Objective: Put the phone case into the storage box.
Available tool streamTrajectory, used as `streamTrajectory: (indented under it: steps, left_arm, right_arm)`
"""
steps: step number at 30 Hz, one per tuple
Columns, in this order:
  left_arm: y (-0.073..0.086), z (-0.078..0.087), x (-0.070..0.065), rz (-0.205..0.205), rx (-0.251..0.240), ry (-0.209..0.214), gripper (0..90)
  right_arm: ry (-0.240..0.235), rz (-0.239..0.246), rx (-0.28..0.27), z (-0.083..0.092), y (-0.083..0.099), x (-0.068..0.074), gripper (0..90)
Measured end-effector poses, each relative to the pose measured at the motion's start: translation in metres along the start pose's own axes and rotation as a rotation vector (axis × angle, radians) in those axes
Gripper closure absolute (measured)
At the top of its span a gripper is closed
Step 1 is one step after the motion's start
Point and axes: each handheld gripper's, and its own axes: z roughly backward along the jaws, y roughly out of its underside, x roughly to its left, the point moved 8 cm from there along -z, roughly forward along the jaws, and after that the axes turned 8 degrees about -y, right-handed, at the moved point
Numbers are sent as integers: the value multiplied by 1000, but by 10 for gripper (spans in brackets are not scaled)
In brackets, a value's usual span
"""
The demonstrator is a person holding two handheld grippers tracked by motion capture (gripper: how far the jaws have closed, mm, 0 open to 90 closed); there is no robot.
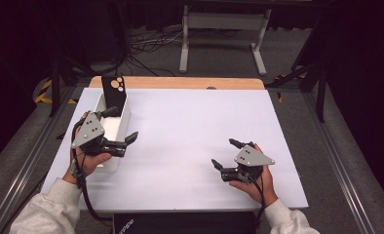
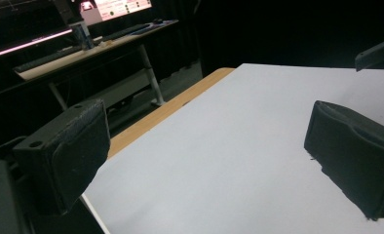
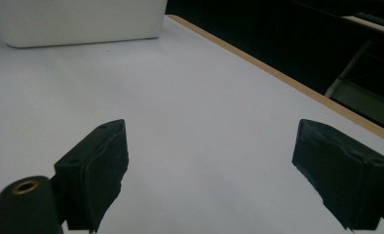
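A white bin [image 1: 111, 165] stands at the left side of the white table [image 1: 190, 122]. A black phone [image 1: 116, 91] with tan camera rings leans upright at the bin's far end. My left gripper [image 1: 124, 123] hovers over the bin's right wall, pointing right, open and with nothing in it. In the left gripper view its jaws [image 2: 207, 156] stand wide apart over bare table. My right gripper [image 1: 223, 152] rests low at the front right, pointing left, also open and holding nothing. The right gripper view shows its open jaws [image 3: 214, 170] and the bin [image 3: 83, 22] farther off.
A wooden strip [image 1: 180, 83] runs along the table's far edge. A black box [image 1: 180, 223] sits at the near edge between the person's forearms. Beyond the table are a white desk frame [image 1: 224, 29] and floor cables. The other gripper [image 2: 380, 51] peeks in at the upper right of the left gripper view.
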Motion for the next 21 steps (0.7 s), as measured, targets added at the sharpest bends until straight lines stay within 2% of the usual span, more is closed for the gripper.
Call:
streamTrajectory:
  steps: [7,9,14,17,21]
  left_arm:
    - [2,0,-8,-16,0,16,42]
    - [2,1,-12,-9,0,24,42]
    - [0,4,-17,-16,-20,24,50]
    - [-1,7,-22,-16,-27,46,50]
    - [1,8,-26,-16,-21,54,49]
  right_arm:
    - [-1,0,2,0,0,1,136]
    - [-3,-3,-1,0,0,1,136]
    - [-3,1,-1,0,0,2,136]
    - [-4,2,-2,1,0,2,135]
    - [-2,1,-2,1,0,2,136]
